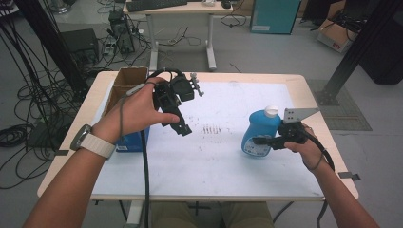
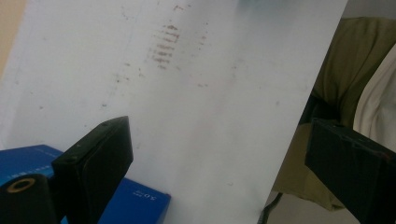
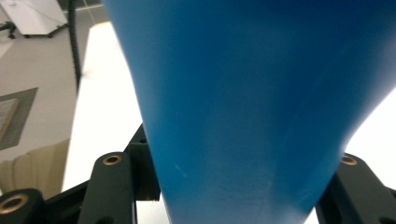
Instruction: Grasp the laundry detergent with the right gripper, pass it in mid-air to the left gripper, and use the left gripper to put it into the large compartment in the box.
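Over on the right side of the counter [image 1: 199, 180], the right hand-held gripper [image 1: 266, 141] is clamped around a blue bottle [image 1: 259, 133], jaws pinching it from both sides low on the body, as the right gripper view shows with blue plastic [image 3: 252, 107] wedged between the two black jaws. The bottle stands pretty much upright, long axis vertical with maybe a slight lean, white cap [image 1: 271, 111] pointing up and away from the person. I can't tell if its base touches the white mat [image 1: 214, 156] or hangs just above it. The left hand-held gripper [image 1: 183, 126] is off over the mid-left of the counter, jaws spread wide with nothing between them, angled down toward the mat beside a blue box [image 1: 133, 141] and a cardboard box [image 1: 124, 85]. What could go wrong, I reckon: that bottle is smooth, rounded and tapered, so a squeeze on the curved wall could let it pivot or slip out between the pads, especially if it's tilted quickly. If liquid inside sloshes, the weight shift could twist it in the grip. And if the cap isn't snapped shut, tipping it spills soap on the mat.
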